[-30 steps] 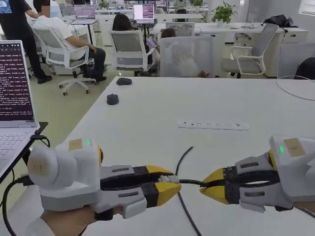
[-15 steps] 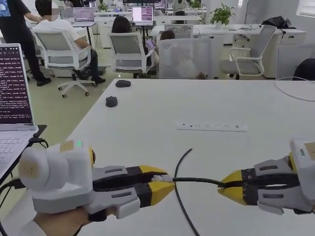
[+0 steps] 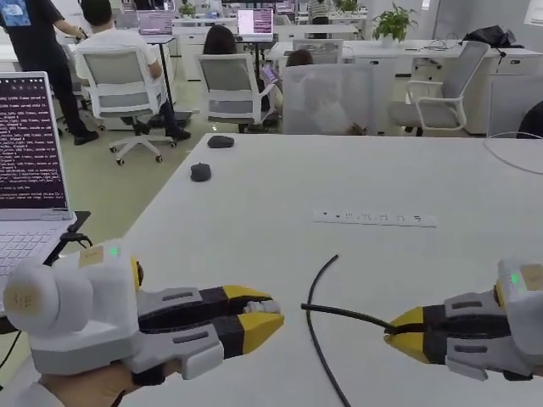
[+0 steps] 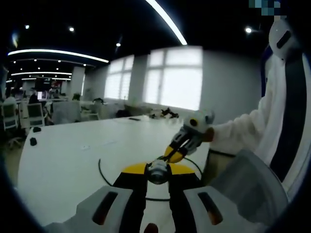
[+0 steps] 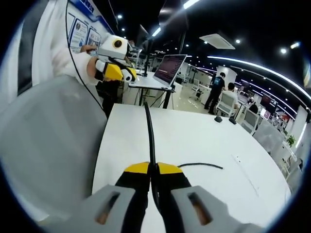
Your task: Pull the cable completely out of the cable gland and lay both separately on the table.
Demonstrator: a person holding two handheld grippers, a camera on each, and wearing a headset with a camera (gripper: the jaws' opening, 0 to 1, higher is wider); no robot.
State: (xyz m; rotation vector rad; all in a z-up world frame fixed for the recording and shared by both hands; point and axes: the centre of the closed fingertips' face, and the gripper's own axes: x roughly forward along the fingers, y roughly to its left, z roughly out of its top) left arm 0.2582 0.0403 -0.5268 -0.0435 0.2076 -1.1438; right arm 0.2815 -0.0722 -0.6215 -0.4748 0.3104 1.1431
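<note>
Cable gland (image 4: pixel 158 171) is clamped in the left gripper (image 3: pixel 275 310), its round face seen in the left gripper view. Rightward, apart from it, cable (image 3: pixel 348 315) is pinched by the right gripper (image 3: pixel 389 331) over the table (image 3: pixel 382 178).

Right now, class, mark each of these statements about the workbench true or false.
1. The left claw is shut on the small white plastic cable gland. True.
2. The thin black cable passes through the gland. False: its free end is clear of the gland, with a gap between them.
3. The right claw is open and empty. False: it is shut on the cable.
4. A long white power strip lies on the white table beyond both claws. True.
</note>
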